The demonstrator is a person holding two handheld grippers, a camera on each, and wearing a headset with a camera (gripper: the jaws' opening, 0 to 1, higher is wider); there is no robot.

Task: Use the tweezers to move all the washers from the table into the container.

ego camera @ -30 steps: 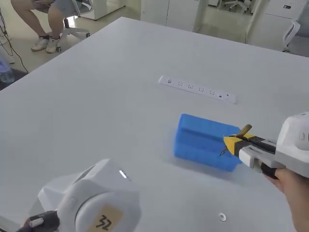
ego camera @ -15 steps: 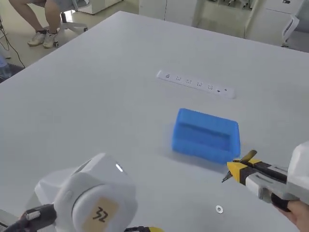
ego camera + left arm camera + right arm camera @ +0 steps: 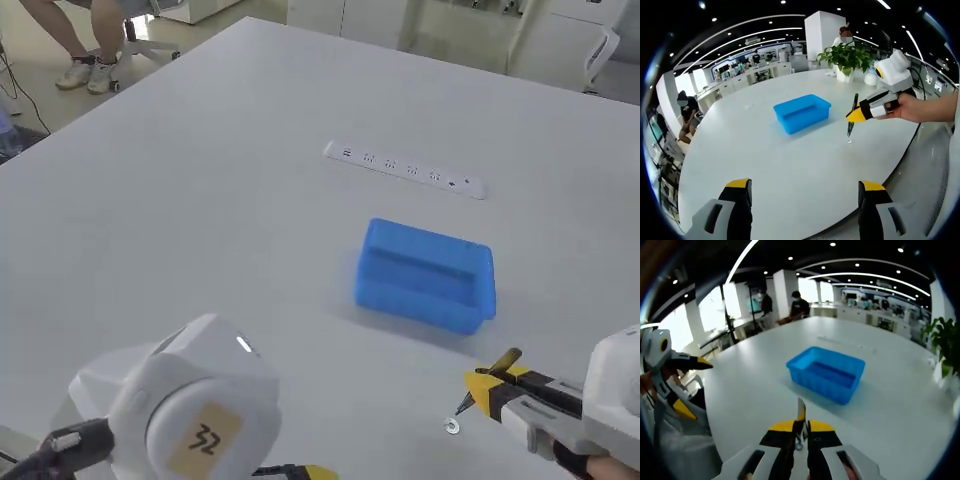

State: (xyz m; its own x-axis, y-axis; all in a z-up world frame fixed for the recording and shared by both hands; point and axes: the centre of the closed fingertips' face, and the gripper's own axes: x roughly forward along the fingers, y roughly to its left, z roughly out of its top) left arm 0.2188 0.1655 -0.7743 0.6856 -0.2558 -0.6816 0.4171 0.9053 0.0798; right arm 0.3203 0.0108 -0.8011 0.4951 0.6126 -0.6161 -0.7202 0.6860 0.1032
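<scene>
The right gripper (image 3: 482, 384) is clenched on the tweezers (image 3: 464, 401). Their tip points down close over the washer (image 3: 453, 426), which lies near the near edge of the bench (image 3: 200, 200); if they touch, I cannot tell. The container (image 3: 420, 305) stands further in, toward the middle. The left gripper (image 3: 804, 185) is released and holds nothing. I think the tip should come down straight on the washer's rim, pinch softly so it does not flick away, then lift level.
</scene>
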